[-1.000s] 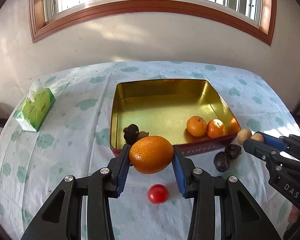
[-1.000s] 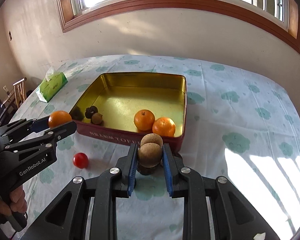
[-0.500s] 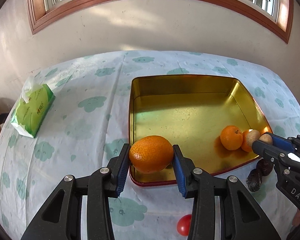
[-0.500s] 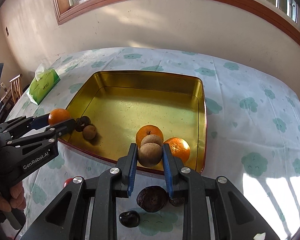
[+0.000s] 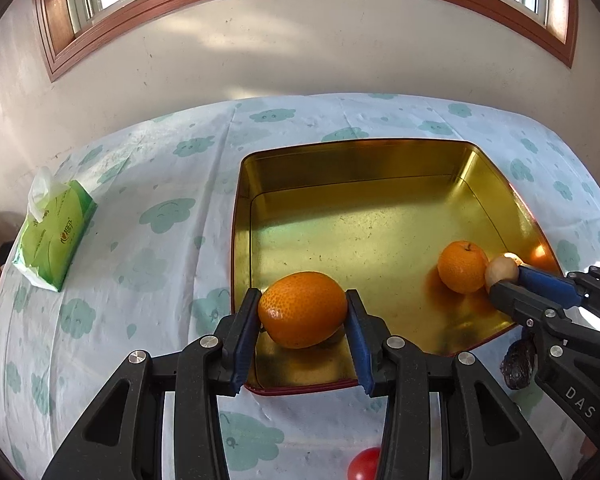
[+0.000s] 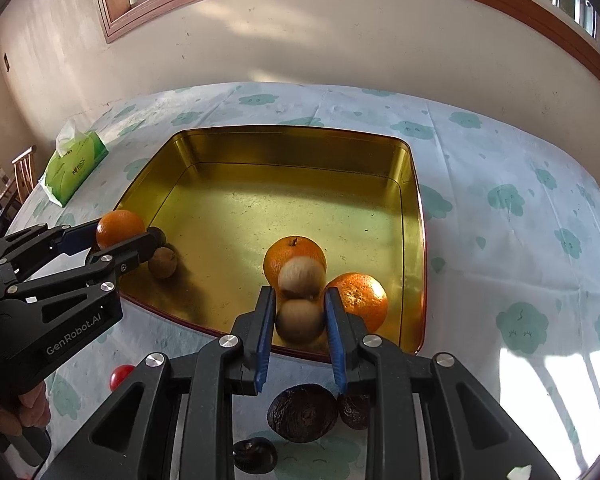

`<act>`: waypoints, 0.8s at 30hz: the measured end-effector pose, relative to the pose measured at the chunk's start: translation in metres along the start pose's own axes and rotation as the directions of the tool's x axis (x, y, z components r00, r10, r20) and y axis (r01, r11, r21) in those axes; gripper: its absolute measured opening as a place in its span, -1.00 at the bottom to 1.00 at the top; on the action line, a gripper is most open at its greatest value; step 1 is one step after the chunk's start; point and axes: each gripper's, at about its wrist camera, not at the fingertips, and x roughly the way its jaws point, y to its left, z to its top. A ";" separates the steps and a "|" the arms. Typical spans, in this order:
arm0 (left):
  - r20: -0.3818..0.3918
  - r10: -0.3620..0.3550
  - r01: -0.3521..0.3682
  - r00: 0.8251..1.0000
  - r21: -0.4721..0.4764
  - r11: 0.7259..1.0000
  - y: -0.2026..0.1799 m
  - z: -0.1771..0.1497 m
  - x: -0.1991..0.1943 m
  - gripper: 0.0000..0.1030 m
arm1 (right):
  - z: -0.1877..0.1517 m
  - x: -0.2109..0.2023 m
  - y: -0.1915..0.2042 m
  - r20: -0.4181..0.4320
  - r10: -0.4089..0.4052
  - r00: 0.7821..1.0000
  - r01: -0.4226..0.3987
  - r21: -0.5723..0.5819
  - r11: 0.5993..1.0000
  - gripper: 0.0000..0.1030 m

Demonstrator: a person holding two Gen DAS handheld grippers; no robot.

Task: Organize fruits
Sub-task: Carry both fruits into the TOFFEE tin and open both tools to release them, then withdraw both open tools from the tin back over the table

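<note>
A large orange [image 5: 302,310] sits between the blue pads of my left gripper [image 5: 303,300], which is shut on it over the near left corner of the golden tin [image 5: 360,160]. My right gripper [image 6: 299,294] is shut on a small tan round fruit [image 6: 300,318], with a second one [image 6: 301,278] attached just beyond it, above the tin's [image 6: 284,148] near right side. Two oranges [image 6: 294,254] [image 6: 362,294] and a small brown fruit [image 6: 163,262] lie in the tin.
On the cloth in front of the tin lie a red tomato [image 6: 121,374] and dark wrinkled fruits [image 6: 302,412] [image 6: 256,456]. A green tissue pack [image 5: 54,232] lies at the far left. A wall and window stand behind the table. A person's hand [image 6: 24,404] grips the left handle.
Both grippers have moved forward and down with their fruit, from in front of the tin to over its near edge. Neither grip has altered.
</note>
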 end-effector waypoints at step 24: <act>0.026 -0.002 0.001 1.000 0.013 1.000 -0.002 -0.013 -0.008 0.08 | -0.003 -0.010 -0.008 0.021 -0.023 1.000 0.023 0.032 0.999 -0.17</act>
